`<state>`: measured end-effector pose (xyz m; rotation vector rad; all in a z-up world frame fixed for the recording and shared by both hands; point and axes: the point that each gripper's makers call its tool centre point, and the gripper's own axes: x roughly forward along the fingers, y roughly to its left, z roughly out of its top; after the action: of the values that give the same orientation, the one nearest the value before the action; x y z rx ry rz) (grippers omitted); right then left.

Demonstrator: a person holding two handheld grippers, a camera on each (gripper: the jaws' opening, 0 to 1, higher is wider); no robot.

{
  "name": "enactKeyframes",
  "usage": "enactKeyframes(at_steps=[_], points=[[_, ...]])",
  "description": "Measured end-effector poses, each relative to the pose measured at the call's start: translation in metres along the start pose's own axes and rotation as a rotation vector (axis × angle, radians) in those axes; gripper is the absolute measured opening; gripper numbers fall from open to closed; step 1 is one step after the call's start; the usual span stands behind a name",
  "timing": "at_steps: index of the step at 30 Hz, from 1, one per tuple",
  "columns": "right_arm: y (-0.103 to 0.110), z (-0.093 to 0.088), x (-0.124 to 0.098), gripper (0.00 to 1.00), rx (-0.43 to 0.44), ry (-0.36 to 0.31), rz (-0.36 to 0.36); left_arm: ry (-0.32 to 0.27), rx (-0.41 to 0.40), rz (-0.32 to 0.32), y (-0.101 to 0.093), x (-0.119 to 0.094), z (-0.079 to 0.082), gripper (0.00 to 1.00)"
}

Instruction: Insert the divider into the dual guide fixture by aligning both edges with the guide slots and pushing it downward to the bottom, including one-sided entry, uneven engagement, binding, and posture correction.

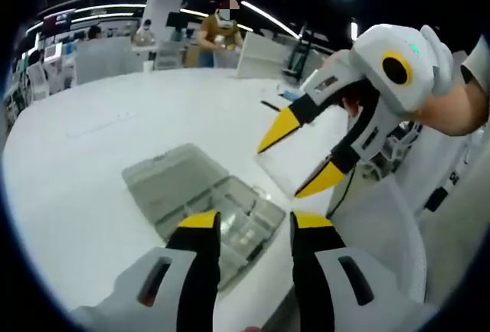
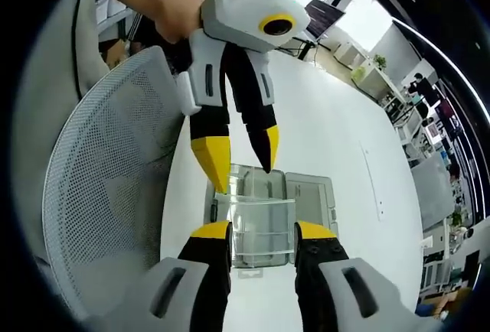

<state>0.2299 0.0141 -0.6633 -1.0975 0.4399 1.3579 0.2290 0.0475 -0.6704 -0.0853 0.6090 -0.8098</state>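
A clear plastic divider sits between my right gripper's yellow-tipped jaws, which are shut on its two side edges. In the left gripper view the same divider hangs in the right gripper, above and to the right of the fixture. The fixture is a clear compartment box with its lid folded open, lying on the white table. My left gripper hovers over the box, open, with nothing between its jaws. The left gripper also reaches in from the top of the right gripper view, over the box.
The white table is broad and the box lies near its edge. A white mesh chair stands close beside that edge, and its back shows in the left gripper view. A person stands at far desks with monitors and boxes.
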Motion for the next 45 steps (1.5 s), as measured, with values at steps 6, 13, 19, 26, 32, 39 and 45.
enactKeyframes(at_steps=[6,13,19,26,32,39,45], points=[[0.0,0.003,-0.001,0.27,-0.006,-0.017,-0.015,-0.023,-0.042,-0.013,-0.003,0.001,0.007,0.32],[0.0,0.002,-0.002,0.27,0.0,-0.026,-0.022,-0.048,-0.091,-0.028,-0.006,0.0,0.012,0.28],[0.001,0.004,-0.002,0.27,-0.006,-0.033,-0.027,-0.066,-0.141,-0.045,-0.012,0.002,0.016,0.23],[0.0,0.009,-0.004,0.27,-0.005,-0.048,-0.038,-0.095,-0.237,-0.06,-0.011,0.002,0.022,0.15],[0.0,0.013,-0.002,0.27,-0.006,-0.057,-0.045,-0.104,-0.286,-0.072,-0.012,0.001,0.025,0.08],[0.0,0.02,0.002,0.27,-0.01,-0.061,-0.055,-0.097,-0.318,-0.085,-0.013,0.0,0.023,0.02],[-0.001,0.024,0.004,0.27,-0.015,-0.061,-0.062,-0.099,-0.348,-0.092,-0.009,-0.003,0.022,0.01]])
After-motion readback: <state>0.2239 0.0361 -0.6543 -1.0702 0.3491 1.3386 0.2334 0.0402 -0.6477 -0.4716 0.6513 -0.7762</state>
